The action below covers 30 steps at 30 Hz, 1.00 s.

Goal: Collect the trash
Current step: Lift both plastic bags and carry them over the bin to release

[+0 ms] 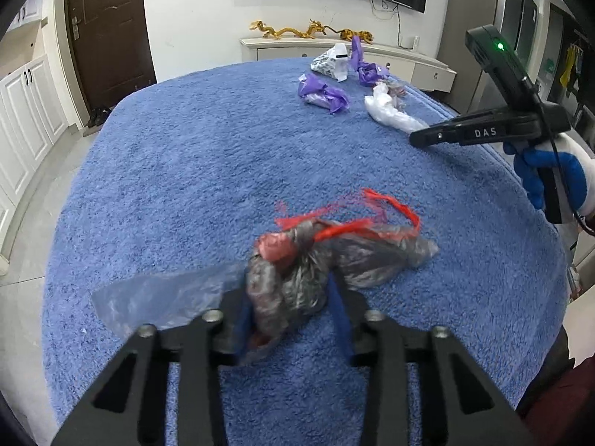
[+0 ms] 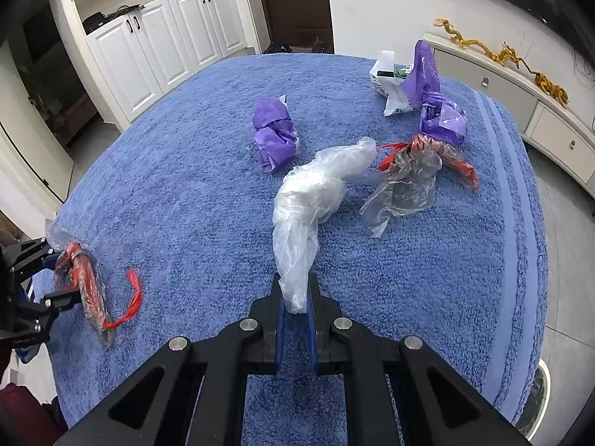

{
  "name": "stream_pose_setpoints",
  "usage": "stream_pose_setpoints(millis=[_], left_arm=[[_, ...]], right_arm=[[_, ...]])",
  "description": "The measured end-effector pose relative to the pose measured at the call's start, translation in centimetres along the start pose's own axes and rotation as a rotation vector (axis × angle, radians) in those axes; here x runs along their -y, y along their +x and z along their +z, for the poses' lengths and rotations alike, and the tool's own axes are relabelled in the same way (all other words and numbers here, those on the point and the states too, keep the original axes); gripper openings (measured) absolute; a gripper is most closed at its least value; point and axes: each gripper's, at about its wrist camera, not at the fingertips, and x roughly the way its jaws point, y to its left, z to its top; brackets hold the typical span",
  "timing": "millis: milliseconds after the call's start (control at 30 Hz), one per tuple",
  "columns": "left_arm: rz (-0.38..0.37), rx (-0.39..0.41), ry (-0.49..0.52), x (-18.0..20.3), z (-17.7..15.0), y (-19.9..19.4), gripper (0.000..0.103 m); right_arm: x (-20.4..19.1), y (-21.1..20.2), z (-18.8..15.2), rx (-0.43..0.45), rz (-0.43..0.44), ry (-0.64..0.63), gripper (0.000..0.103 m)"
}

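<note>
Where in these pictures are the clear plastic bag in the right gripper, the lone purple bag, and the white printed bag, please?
clear plastic bag (image 2: 308,189), right wrist view, on its bulging middle.
purple bag (image 2: 275,130), right wrist view, on the crumpled centre.
white printed bag (image 1: 331,61), left wrist view, on its patterned face.

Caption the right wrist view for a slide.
Right tongs shut on a clear plastic bag on the blue towel; purple bags and other wrappers lie beyond.

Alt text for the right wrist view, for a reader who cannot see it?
The right gripper pinches a clear plastic bag on a blue towel. Beyond lie purple bags and a red-tied bag; at left, the left gripper clasps another.
</note>
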Motion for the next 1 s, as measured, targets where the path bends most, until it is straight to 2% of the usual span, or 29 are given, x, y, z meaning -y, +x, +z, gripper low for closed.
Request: stream_pose_setpoints(millis=[67, 133, 367, 567, 667, 800, 1000], left_arm=[[0.008, -0.005, 0.005, 0.2, 0.3, 0.2, 0.015], [0.017, -0.005, -0.002, 0.4, 0.5, 0.3, 0.009], [0.007, 0.000, -0.104, -0.3, 1.0, -0.3, 0.006], [-0.037, 0.027, -0.094, 1.4, 3.3, -1.4, 0.006], [-0.078, 0.036, -0.069, 3.1, 5.3, -1.3, 0.006], [-0.144, 0.029, -0.017, 6.5, 8.7, 0.3, 0.006], [-0.298, -0.025, 0.072, 15.8, 14.2, 4.4, 0.006]], right_arm=[[0.4, 0.1, 0.3, 0.004, 0.000, 0.005, 0.009], [0.6, 0.0, 0.3, 0.012, 0.001, 0.010, 0.008], [1.2, -1.7, 0.0, 0.059, 0.025, 0.012, 0.006], [2.4, -4.7, -0.7, 0.118, 0.049, 0.016, 0.006], [4.0, -6.2, -1.6, 0.135, 0.029, 0.034, 0.006], [7.8, -8.5, -3.7, 0.143, -0.041, 0.090, 0.006], [15.8, -11.8, -9.3, 0.109, -0.189, 0.248, 0.006]])
